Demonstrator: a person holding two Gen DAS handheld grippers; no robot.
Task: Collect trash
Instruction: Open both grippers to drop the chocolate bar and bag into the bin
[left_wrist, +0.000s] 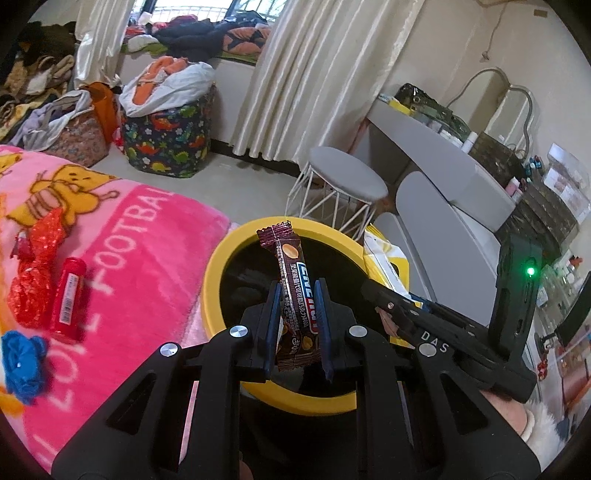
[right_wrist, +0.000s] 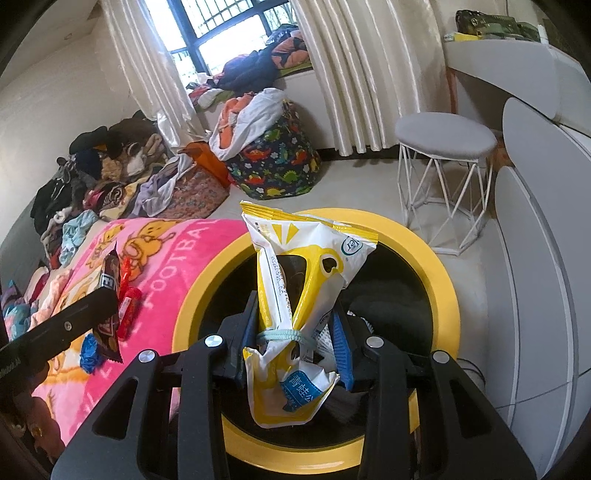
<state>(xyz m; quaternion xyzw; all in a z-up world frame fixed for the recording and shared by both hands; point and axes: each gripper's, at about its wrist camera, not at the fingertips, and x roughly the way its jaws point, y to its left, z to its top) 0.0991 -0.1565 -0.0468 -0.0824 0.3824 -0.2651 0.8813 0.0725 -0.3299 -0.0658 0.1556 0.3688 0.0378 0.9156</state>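
My left gripper is shut on a brown snack-bar wrapper, which stands upright over the mouth of the yellow-rimmed bin. My right gripper is shut on a white and yellow bag tied with a pale green band, held above the same bin. In the left wrist view the right gripper and its bag show at the right. The right wrist view has the left gripper's finger and wrapper at the left. On the pink blanket lie a red crumpled wrapper, a red tube and a blue scrap.
The bin stands against the bed's edge. A white wire stool and a grey curved dresser stand to the right. A dinosaur-print laundry basket and piles of clothes lie at the back by the curtains.
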